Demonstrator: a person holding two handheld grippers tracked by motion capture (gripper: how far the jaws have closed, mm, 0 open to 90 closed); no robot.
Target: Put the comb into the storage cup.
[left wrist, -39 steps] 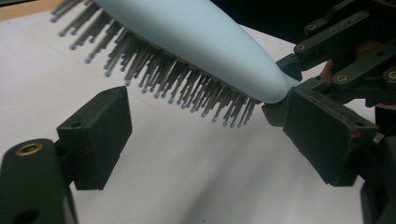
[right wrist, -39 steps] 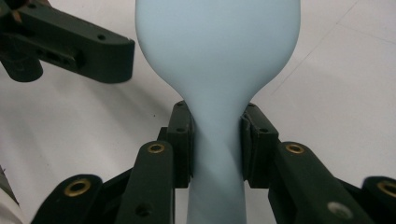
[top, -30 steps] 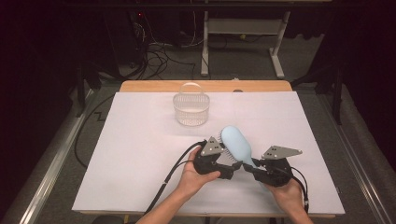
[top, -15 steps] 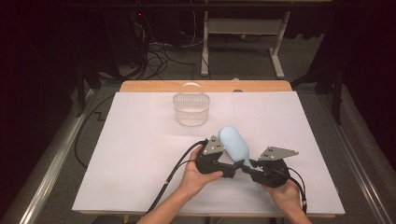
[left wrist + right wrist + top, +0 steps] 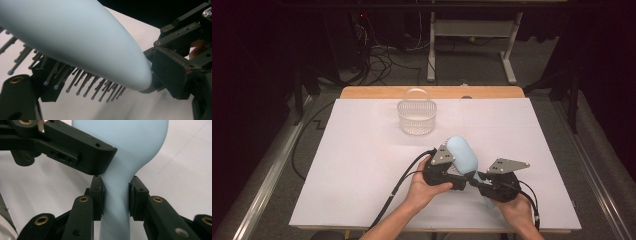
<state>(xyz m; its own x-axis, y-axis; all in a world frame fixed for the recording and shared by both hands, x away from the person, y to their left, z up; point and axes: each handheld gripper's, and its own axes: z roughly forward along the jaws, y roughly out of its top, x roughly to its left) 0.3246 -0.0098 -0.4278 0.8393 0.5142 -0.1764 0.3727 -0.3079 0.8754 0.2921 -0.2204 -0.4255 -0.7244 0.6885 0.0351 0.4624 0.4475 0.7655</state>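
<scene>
Right gripper clamps brush by its handle; left gripper at brush head, jaw state unclear; basket well apart.

Left hand-held gripper and right hand-held gripper close together, tips nearly meeting; right jaws clamped.

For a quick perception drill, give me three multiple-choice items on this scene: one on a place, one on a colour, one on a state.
1. Where is the clear basket?
A. Beyond the grippers, toward the table's far edge
B. Between the hands
C. On the floor

2. What colour is the hairbrush?
A. Red
B. Pale blue
C. Black

3. How does the right gripper stand?
A. Open, away from the brush
B. Shut on the brush's handle
C. Shut on the basket

Key: 1 A, it stands far up the white sheet; 2 B, pale blue body; 3 B, both pads press the handle.
</scene>
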